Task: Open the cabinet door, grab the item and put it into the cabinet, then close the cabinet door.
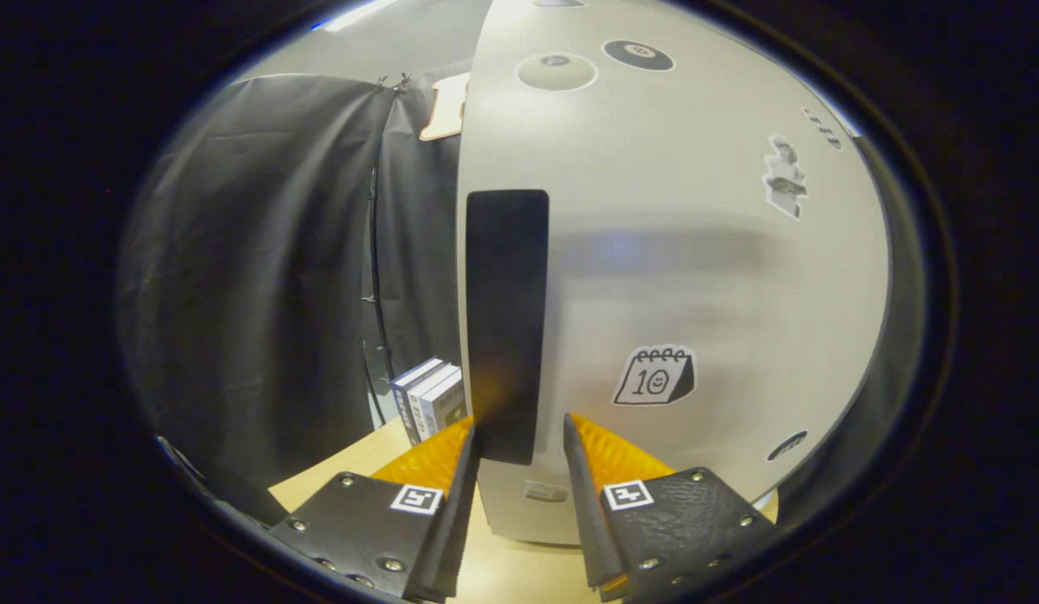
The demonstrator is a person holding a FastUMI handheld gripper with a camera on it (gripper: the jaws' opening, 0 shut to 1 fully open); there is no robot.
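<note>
The gripper point(519, 436) is close up against the white cabinet door point(695, 252), its two fingers set apart with the lower end of the door's black vertical handle point(506, 319) between them; the left finger sits at the handle's outer edge, by the edge of the door, and the right finger lies against the door face just beside the handle's other side; whether both fingers are actually pressing on the handle I cannot tell, since a narrow gap seems to remain on the right; the door carries several stickers, among them a small calendar sticker point(655, 376) just beyond the right finger and two round ball stickers point(638, 55) near its top; the door stands on a light wooden counter point(351, 470), which shows below and between the fingers; to the left of the door's edge, beyond the left finger, a small group of boxes point(431, 398) stands upright on the counter, close together, near the black cloth wall point(259, 277) of the booth; these boxes are the only loose item in sight, and they sit outside the cabinet.
</note>
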